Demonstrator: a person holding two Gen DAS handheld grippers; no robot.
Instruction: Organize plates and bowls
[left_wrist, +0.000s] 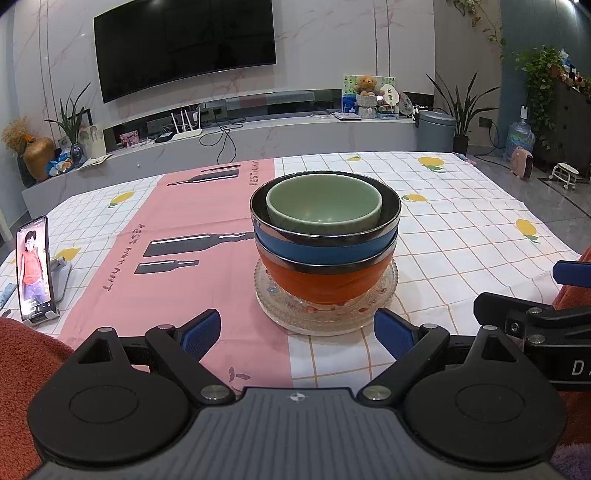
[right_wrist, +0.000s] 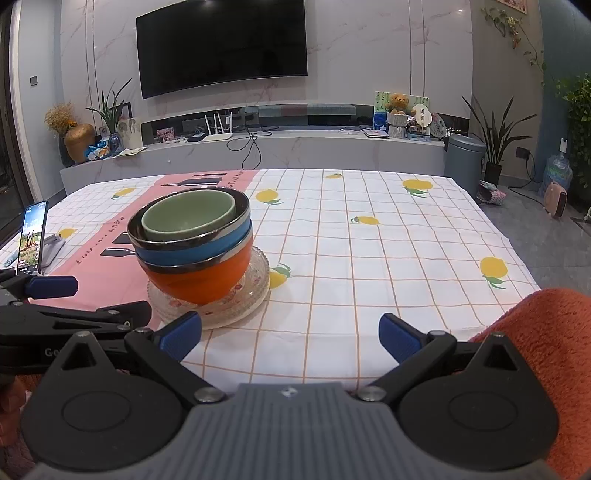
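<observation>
green bowl (left_wrist: 323, 212) tops stack on glass plates (left_wrist: 325, 314) — both claws agape

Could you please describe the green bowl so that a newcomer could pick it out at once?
Find the stack on the checked tablecloth, resting on glass plates. At the bottom is the orange bowl, then the blue bowl. The green bowl nests on top: smallest, matte pale green, with no metal rim.

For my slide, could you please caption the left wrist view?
Open left hand-held gripper faces green, blue and orange bowls stacked on glass plates.
</observation>
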